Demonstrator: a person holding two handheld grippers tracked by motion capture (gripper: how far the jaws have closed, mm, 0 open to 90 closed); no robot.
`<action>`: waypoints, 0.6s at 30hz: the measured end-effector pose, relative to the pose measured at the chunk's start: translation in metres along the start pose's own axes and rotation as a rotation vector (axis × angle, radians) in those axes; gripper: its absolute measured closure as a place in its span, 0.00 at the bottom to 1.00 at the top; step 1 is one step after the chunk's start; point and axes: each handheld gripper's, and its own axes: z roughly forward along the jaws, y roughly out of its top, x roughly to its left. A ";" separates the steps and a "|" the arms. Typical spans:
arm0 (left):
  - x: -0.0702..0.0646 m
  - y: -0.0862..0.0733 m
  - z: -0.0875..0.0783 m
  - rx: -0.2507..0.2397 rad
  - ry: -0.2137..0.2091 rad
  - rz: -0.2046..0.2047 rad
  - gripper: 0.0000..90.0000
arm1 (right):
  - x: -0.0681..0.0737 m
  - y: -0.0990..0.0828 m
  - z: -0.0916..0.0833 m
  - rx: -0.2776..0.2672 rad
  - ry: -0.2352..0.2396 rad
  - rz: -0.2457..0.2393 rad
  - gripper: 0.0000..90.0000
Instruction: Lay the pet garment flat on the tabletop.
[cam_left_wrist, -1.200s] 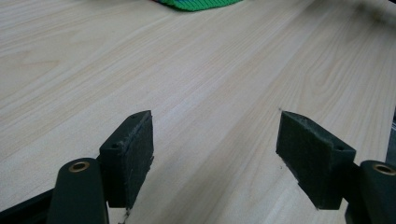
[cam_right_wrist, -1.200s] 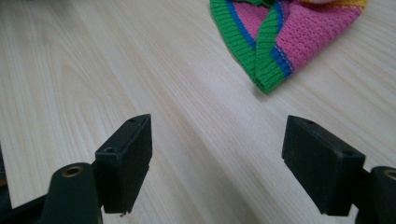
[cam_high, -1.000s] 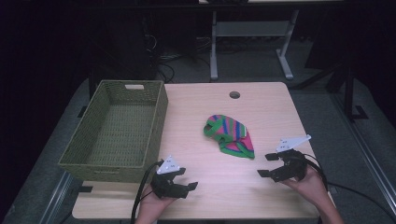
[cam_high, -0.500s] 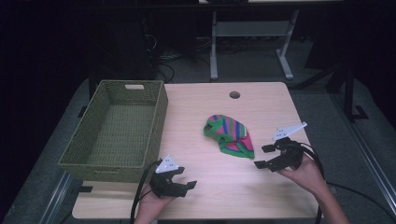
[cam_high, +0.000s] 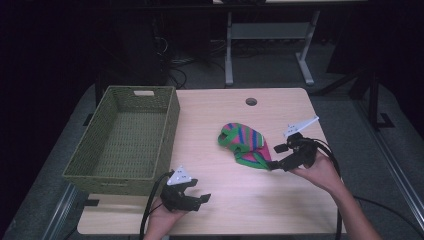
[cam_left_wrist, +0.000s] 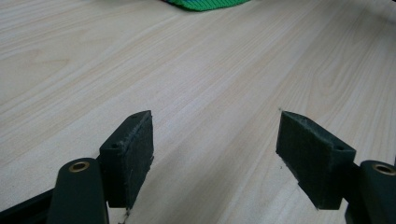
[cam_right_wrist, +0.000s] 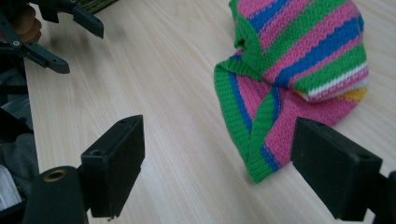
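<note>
A striped knitted cloth (cam_high: 243, 144) in pink, green and blue lies crumpled right of the table's middle; the right gripper view shows the cloth (cam_right_wrist: 299, 74) close up, its green hem nearest the jaws. My right gripper (cam_high: 278, 156) is open, just right of the cloth's near corner, jaws pointing at it. In its own view the right gripper (cam_right_wrist: 219, 161) has the hem partly between its jaws, untouched. My left gripper (cam_high: 197, 196) rests open near the table's front edge, nothing between its jaws (cam_left_wrist: 215, 154). The cloth's green edge (cam_left_wrist: 205, 3) peeks in at the top.
A green woven basket (cam_high: 125, 137) stands on the left side of the table, with nothing inside. A round cable hole (cam_high: 251, 101) sits near the far edge. Beyond the table are a dark floor and a metal stand (cam_high: 270, 45).
My right gripper has moved left and forward, from the table's right edge up to the cloth's near corner. The left gripper has stayed put.
</note>
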 end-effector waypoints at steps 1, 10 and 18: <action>0.000 0.000 0.000 0.000 0.000 0.000 0.30 | 0.000 0.004 0.001 0.006 -0.002 -0.008 0.19; 0.000 0.000 0.000 -0.002 -0.005 -0.003 0.30 | -0.005 0.036 0.011 0.056 -0.025 -0.042 0.20; 0.001 0.001 0.000 -0.005 -0.006 -0.003 0.30 | -0.021 0.059 0.022 0.075 -0.016 -0.031 0.22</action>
